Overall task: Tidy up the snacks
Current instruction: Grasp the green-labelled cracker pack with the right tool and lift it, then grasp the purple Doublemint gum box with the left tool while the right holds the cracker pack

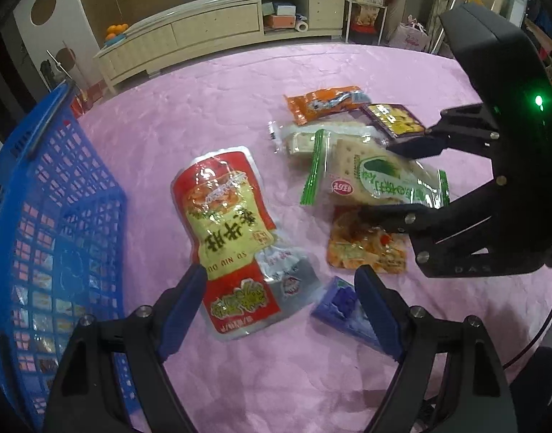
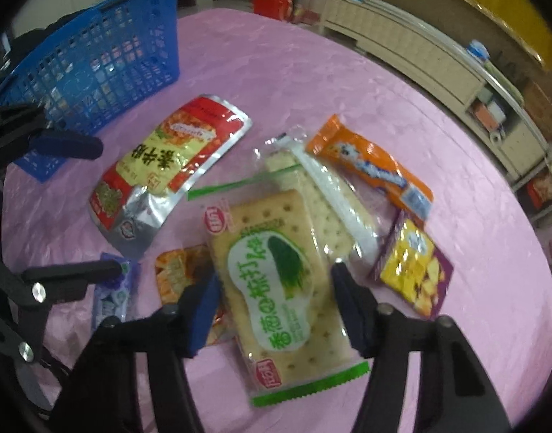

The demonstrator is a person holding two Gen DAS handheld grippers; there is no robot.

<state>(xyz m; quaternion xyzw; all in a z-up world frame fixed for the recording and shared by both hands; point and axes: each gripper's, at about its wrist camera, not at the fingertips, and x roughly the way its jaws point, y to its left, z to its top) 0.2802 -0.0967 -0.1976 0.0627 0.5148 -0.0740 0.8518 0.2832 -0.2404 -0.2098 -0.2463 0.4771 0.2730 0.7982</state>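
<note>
Cracker pack (image 2: 276, 281): green-edged, clear wrap, lower centre of the right wrist view; it lies between the right gripper's fingers, on top of a second cracker pack (image 2: 323, 195) and an orange-yellow packet (image 2: 175, 267). In the left wrist view it sits right of centre (image 1: 369, 176).
Right gripper (image 2: 274, 310): jaws spread, one blue pad on each side of the cracker pack; whether the pads touch the wrap cannot be told. Seen from the left wrist at the right edge (image 1: 395, 180), one finger over the pack and one under its near end.
Left gripper (image 1: 281, 310): jaws wide apart at the bottom of its own view, holding nothing; the lower end of the red pouch (image 1: 222, 227) lies between the fingers, and a small blue packet (image 1: 344, 306) is just beside the right-hand finger.
Red pouch, other view (image 2: 167, 166): red, yellow and silver, left of centre, lying flat.
Orange bar (image 2: 369, 169): upper right of the pile, just beside the second cracker pack.
Purple-yellow packet (image 2: 413, 270): right of the cracker pack, near the right-hand finger.
Basket (image 1: 56, 198): blue plastic mesh, left edge of the left wrist view, upper left in the right wrist view (image 2: 95, 54); some packets show through the mesh.
Tablecloth (image 1: 204, 108): pink, under everything.
Sideboard (image 1: 218, 29): cream, behind the table, upper part of the left wrist view.
</note>
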